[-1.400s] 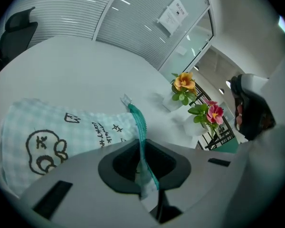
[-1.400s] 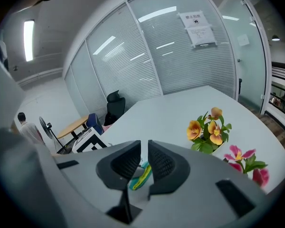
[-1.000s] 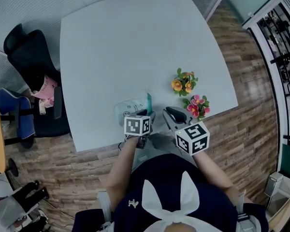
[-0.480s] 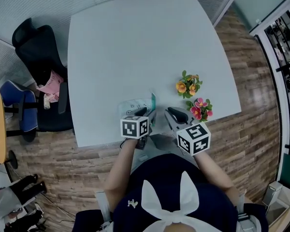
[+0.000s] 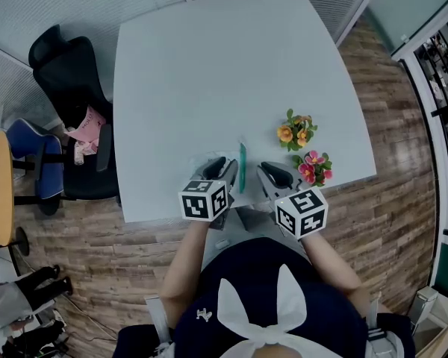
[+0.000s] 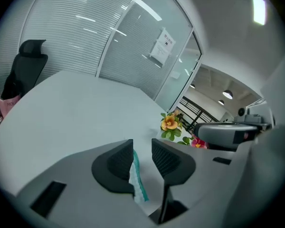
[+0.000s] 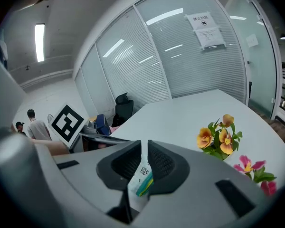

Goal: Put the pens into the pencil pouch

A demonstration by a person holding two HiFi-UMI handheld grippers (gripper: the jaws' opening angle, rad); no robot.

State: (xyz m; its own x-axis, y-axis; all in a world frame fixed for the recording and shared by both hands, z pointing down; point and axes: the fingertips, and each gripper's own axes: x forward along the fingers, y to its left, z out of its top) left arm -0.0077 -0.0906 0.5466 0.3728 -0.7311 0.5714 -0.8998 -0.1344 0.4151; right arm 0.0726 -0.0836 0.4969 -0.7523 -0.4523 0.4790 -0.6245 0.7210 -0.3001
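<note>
**A:** What is taking up most of the head view?

**B:** A big white table (image 5: 224,73) is filling the upper middle of the frame. A person (image 5: 261,304) in a dark top is standing at its near edge, bottom centre, and a black office chair (image 5: 71,73) is sitting at the upper left.

**A:** What are the grippers doing?

**B:** Both are reaching over the table's near edge, just below centre. The left gripper (image 6: 142,148) is closing, with its jaws apart. The teal-edged rim of the pencil pouch (image 6: 137,182) is lying against one pad with a gap to the other. The right gripper (image 7: 145,151) is clamping its jaws on the pouch's white printed side.

**A:** Where is the pouch showing from above?

**B:** It is hanging between the two grippers as a thin teal strip.

**A:** Is anything smaller showing?

**B:** Orange flowers (image 5: 295,131) and pink flowers (image 5: 313,166) are sitting on the table right of centre, near the right gripper.
</note>
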